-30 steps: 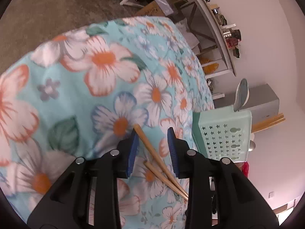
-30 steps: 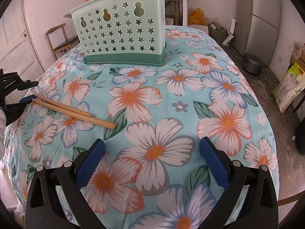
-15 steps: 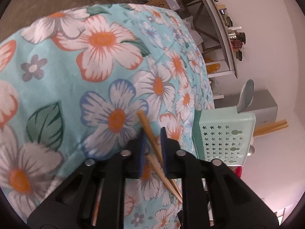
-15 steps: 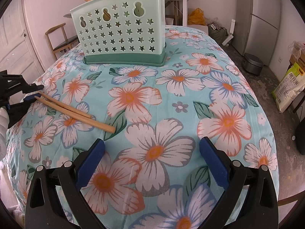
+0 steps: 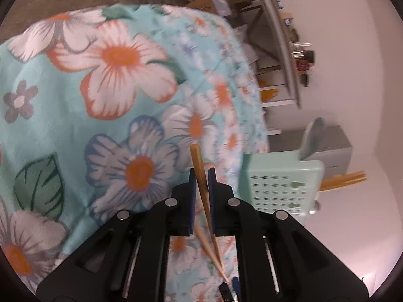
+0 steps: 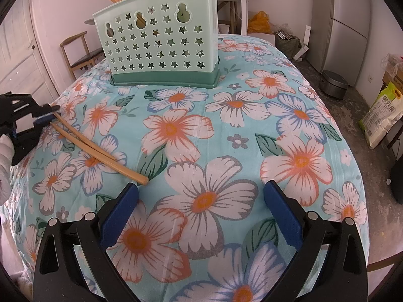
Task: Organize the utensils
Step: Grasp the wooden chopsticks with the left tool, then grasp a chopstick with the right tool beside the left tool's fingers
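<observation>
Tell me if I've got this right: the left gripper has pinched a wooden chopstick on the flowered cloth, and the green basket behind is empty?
Not quite: the green basket is not empty; chopsticks poke out of it in the right wrist view. The left gripper has just closed on a wooden chopstick on the flowered cloth.

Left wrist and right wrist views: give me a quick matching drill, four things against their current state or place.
Things:
1. left gripper
2. right gripper
3. utensil basket
4. long chopstick

States:
A. stands upright at the far end of the tablecloth
B. jaws wide apart, nothing between them
C. lies flat on the cloth
D. jaws closed on a chopstick

Pairs: 1-D, 2-B, 3-A, 4-C
</observation>
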`<state>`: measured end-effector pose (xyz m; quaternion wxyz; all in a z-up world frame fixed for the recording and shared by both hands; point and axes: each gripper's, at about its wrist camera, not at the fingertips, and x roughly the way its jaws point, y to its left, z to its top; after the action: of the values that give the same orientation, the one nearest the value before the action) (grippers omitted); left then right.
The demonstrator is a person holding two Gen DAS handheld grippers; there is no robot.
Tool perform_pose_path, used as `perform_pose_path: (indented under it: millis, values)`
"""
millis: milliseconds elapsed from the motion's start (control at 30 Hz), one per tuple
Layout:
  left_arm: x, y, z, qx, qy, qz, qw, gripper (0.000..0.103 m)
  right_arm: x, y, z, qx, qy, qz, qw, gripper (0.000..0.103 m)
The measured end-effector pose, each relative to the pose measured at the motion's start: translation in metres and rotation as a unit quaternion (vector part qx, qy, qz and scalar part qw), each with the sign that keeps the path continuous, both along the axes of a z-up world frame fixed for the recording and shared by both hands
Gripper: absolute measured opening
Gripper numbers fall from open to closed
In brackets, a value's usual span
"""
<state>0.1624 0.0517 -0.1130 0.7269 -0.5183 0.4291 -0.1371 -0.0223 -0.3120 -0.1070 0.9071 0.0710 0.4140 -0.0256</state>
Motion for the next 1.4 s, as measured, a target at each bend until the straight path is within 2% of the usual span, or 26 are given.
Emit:
perform_pose_path:
  millis: [133,267,400,567,700,800,833,933,1100,1167,1200,1267,1400]
  values:
    - [-0.010,0.002,0.027,0.003,-0.064,-0.004,0.9979,0.006,0.000,-0.002,0.000,0.001,-0.001,0.000,1.000,0.097]
    - [-0.028,0.003,0.075,0.050,-0.152,-0.018,0.9869,0.006,0.000,0.000,0.000,0.001,-0.002,-0.001,1.000,0.097]
    - [-0.053,0.001,0.119,0.130,-0.224,-0.035,0.9653,0.006,0.000,-0.001,0.000,0.001,-0.001,-0.001,1.000,0.097]
    - [-0.092,0.001,0.175,0.213,-0.293,-0.063,0.9298,0.006,0.001,-0.001,0.000,0.001,-0.001,-0.001,1.000,0.097]
    - [-0.113,0.005,0.206,0.279,-0.315,-0.075,0.9041,0.006,0.001,0.000,0.000,0.000,-0.001,-0.001,1.000,0.097]
    - [-0.123,0.003,0.208,0.322,-0.316,-0.080,0.8889,0.006,0.001,-0.001,0.000,0.000,-0.001,-0.001,1.000,0.097]
    - [-0.123,0.002,0.204,0.331,-0.311,-0.085,0.8866,0.006,0.001,-0.001,0.000,0.000,-0.001,-0.001,1.000,0.097]
    - [-0.122,0.001,0.190,0.321,-0.296,-0.092,0.8951,0.006,0.002,0.000,0.001,-0.003,0.001,0.000,1.000,0.097]
    - [-0.124,-0.006,0.186,0.326,-0.305,-0.100,0.8891,0.006,0.002,0.005,0.008,-0.011,0.009,0.026,1.000,0.097]
    - [-0.125,-0.007,0.186,0.326,-0.312,-0.102,0.8866,0.006,0.002,0.013,0.016,-0.006,-0.002,0.048,0.999,0.087]
    - [-0.125,-0.007,0.186,0.326,-0.314,-0.102,0.8859,0.006,0.003,0.018,0.020,-0.005,-0.008,0.059,0.998,0.085]
    - [-0.124,-0.006,0.184,0.323,-0.311,-0.102,0.8879,0.006,0.007,0.032,0.035,-0.015,-0.031,0.091,0.995,0.075]
    - [-0.125,0.002,0.184,0.317,-0.306,-0.099,0.8923,0.006,0.022,0.061,0.059,-0.028,-0.061,0.158,0.985,0.063]
